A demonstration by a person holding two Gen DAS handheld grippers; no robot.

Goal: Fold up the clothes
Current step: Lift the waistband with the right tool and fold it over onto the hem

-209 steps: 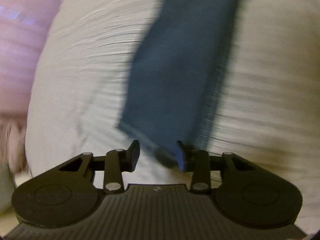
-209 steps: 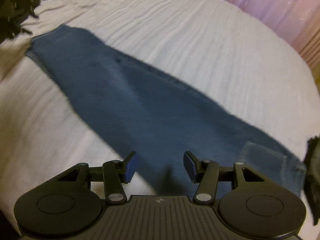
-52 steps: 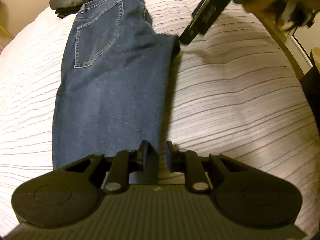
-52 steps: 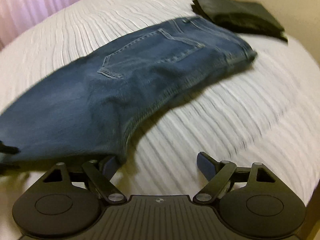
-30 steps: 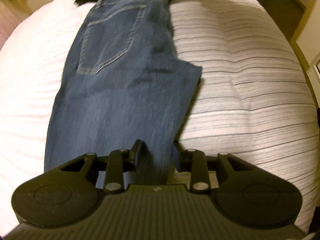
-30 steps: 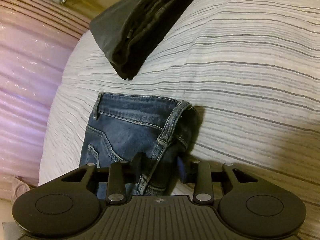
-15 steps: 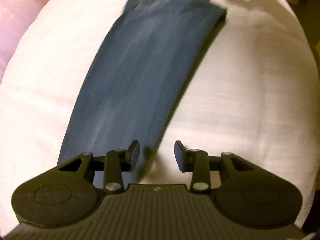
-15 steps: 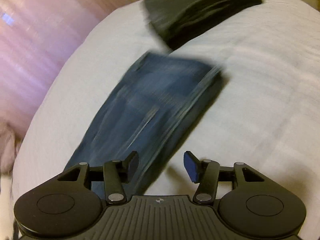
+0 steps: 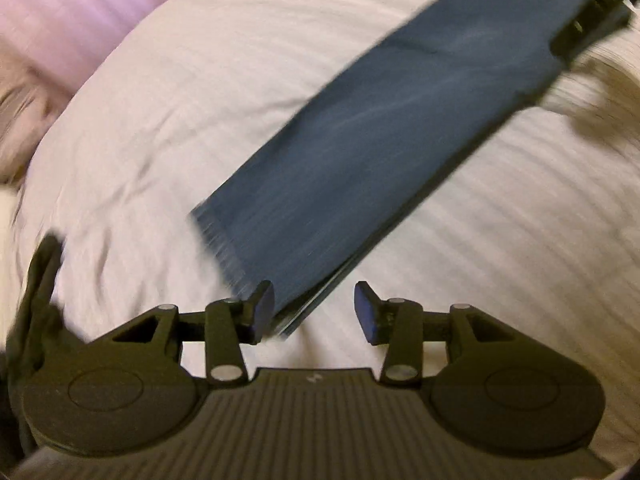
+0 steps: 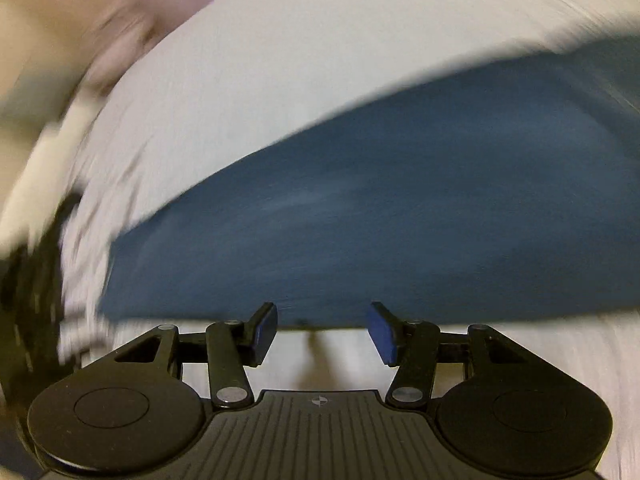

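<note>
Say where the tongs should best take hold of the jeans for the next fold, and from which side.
Probably at the hem end of the jeans, coming from its open end just ahead of the left tongs: the folded legs lie flat on the bed, stacked edges exposed there. These tongs are opening, gripping nothing.

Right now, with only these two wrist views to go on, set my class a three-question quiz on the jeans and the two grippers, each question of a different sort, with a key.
1. True or false: the jeans lie as one long, narrow strip on the white bedcover.
2. Multiple choice: between the fingers of the right gripper there is: A) a pinched waistband, B) nothing gripped, C) a black garment.
3. Short answer: which end of the jeans lies nearest the left gripper?

Key
1. True.
2. B. The pads stand apart, with the jeans' long edge just ahead of them.
3. The hem end. The left gripper's jaws are opening and do not press on the cloth.
</note>
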